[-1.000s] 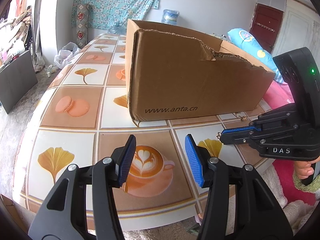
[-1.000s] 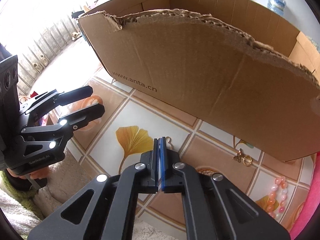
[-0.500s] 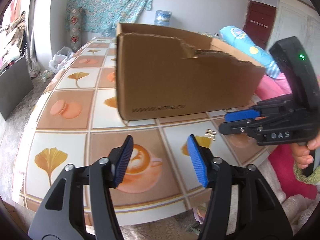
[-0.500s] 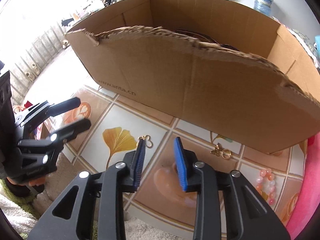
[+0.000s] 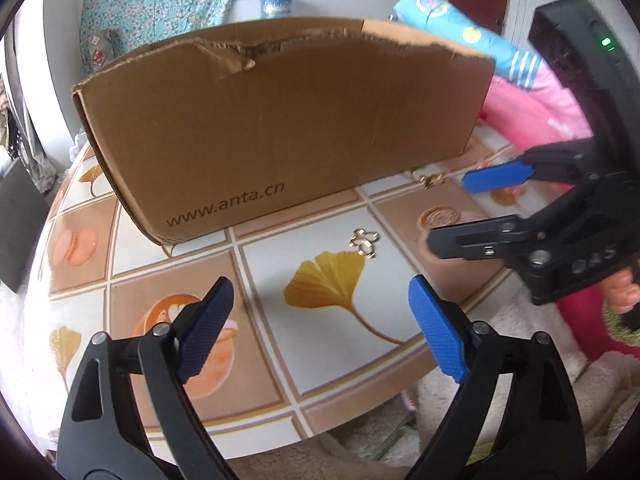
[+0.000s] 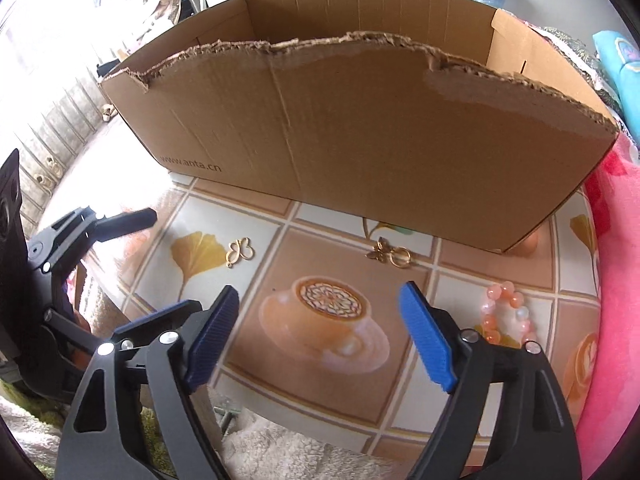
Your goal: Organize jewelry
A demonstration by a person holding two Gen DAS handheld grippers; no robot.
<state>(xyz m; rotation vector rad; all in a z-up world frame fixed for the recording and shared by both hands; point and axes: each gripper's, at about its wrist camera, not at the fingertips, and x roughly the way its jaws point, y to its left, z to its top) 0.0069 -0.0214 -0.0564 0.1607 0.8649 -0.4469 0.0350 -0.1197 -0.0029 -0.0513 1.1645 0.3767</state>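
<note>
A tabletop [image 6: 340, 392] printed with tiles of coffee cups and ginkgo leaves fills both views, with a torn cardboard box [image 6: 360, 128] across the upper half. The box's inside is hidden by its front wall. A gold butterfly charm [image 6: 240, 251] lies centre left and a gold clasp [image 6: 390, 255] at centre, near the box. A pink bead bracelet [image 6: 505, 314], lower right, is partly cut off by the right gripper [image 6: 316, 336]. It and the left gripper [image 5: 320, 328] are opening with nothing between the jaws. The table's near edge runs along the bottom.
</note>
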